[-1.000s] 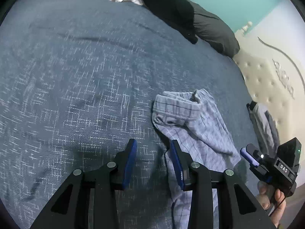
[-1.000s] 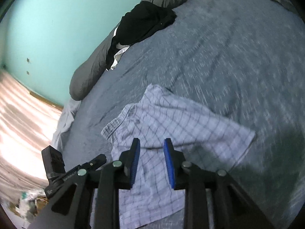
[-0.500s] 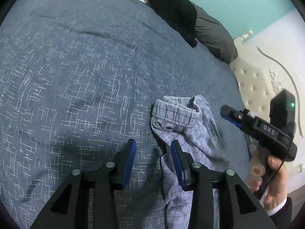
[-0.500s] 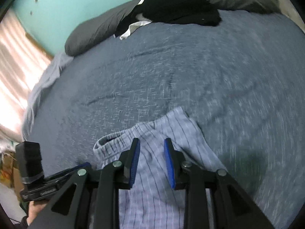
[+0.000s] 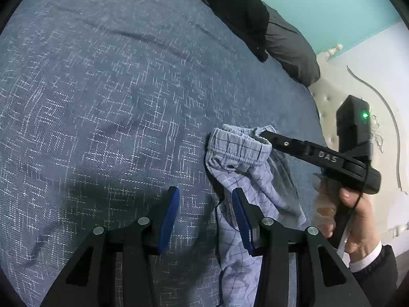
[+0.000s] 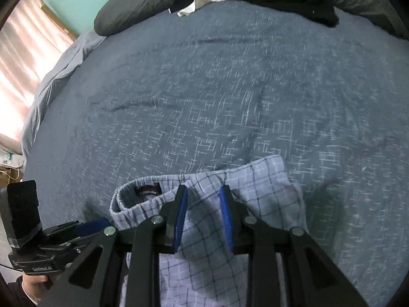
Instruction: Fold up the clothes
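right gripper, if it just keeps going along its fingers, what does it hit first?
Most likely the checked shorts: the right gripper points down at their fabric just below the waistband, jaws open with nothing pinched. The blue bedspread lies beneath. Depth is hard to judge.

The right gripper (image 6: pixel 203 213) swings in from the right, and its tips now reach the waistband of the checked shorts (image 5: pixel 245 168). The left gripper (image 5: pixel 204 213) has just been opening, its jaws over bare bedspread (image 5: pixel 115 102). The shorts bunch narrower.
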{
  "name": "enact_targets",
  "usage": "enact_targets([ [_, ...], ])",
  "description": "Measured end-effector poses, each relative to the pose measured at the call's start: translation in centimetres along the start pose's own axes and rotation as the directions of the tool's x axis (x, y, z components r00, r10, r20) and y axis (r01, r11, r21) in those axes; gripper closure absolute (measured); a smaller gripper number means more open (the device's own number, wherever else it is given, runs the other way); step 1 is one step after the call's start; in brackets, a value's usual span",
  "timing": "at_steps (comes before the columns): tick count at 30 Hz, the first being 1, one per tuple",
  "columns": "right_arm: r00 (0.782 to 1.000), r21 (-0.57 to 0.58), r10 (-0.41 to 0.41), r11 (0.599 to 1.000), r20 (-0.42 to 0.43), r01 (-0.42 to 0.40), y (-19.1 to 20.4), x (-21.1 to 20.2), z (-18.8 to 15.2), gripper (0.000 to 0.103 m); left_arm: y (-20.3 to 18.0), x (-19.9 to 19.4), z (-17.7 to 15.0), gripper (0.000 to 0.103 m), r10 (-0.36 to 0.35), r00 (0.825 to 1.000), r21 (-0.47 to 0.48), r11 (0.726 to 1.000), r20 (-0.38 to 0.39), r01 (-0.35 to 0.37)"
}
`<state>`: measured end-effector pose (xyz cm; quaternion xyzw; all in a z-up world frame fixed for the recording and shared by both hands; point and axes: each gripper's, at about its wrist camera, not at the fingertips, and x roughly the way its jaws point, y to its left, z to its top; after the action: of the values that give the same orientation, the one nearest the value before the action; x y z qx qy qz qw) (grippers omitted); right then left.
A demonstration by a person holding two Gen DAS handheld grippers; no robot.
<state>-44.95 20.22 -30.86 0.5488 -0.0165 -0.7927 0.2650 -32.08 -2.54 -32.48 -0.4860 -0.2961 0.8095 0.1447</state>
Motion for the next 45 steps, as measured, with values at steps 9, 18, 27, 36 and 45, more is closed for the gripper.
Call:
enact_targets([
  [9,0.999,-0.048,-0.018,0.999,0.029,0.02,0.1,-0.2,-0.2,0.099,0.0,0.0,0.3,0.056,0.019,1.0,0.001,1.0,0.012,-0.019],
  [18,0.997,-0.066,-0.026,0.997,0.074,0.031,0.3,-1.5,-0.4,0.102,0.0,0.0,0.2,0.056,0.046,0.999,0.009,0.999,0.021,-0.047],
  [27,0.987,-0.026,-0.057,0.998,0.15,0.062,-0.8,-3.9,-0.2,0.103,-0.2,0.3,0.2,0.056,0.055,0.998,0.019,0.998,0.021,-0.055],
  [36,0.956,0.028,-0.168,0.986,0.239,0.167,-2.4,-6.0,0.2,0.103,-0.2,0.6,0.1,0.056,0.061,0.998,0.022,0.998,0.018,-0.062],
  [45,0.958,0.042,-0.22,0.975,0.182,0.216,-3.5,-2.9,1.5,0.103,0.0,0.8,-0.1,0.056,0.069,0.998,0.024,0.997,0.014,-0.069],
])
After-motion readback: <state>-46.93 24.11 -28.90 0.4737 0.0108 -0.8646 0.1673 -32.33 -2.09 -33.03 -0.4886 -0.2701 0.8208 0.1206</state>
